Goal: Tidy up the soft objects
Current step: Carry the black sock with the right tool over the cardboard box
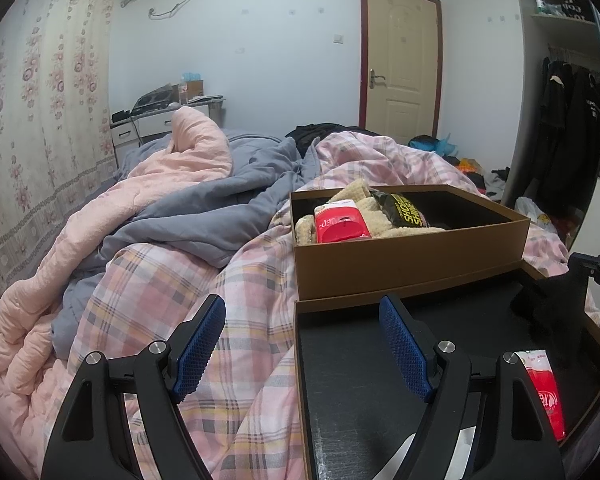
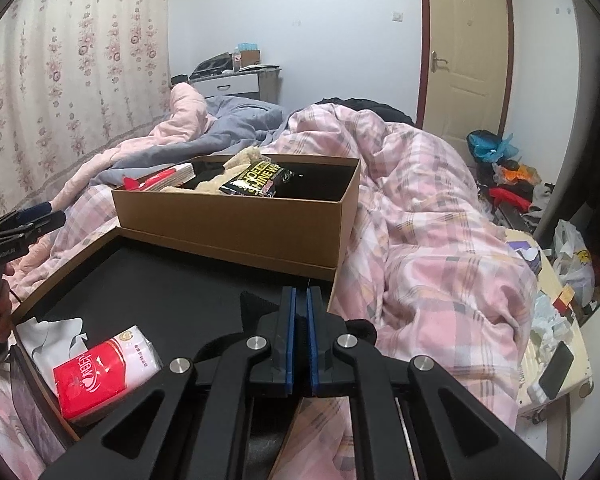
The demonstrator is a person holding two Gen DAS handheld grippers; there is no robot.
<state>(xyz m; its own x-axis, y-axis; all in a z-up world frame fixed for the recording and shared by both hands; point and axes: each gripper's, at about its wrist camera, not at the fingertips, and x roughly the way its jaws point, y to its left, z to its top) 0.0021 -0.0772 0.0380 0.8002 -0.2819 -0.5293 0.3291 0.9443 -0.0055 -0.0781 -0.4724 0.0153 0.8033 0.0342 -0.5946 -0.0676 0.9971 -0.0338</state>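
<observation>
We see two brown boxes on the bed: a deep box farther off and a shallow lid with a black lining just in front of it, the two touching along one edge. We count two red tissue packs, one in the box lying on a cream towel, the other in the lid near its front corner beside a crumpled white tissue. One black wipes packet with yellow lettering also lies in the box, on the towel. Our left gripper hovers with its jaws wide apart, one blue pad over the plaid quilt and the other over the lid's lining. Our right gripper has its jaws pressed together on a black cloth, which hangs over the lid; in the left view the same cloth shows at the lid's far right. We count three bed covers: the plaid quilt, one grey blanket and one peach blanket. One door stands shut in the far wall.
</observation>
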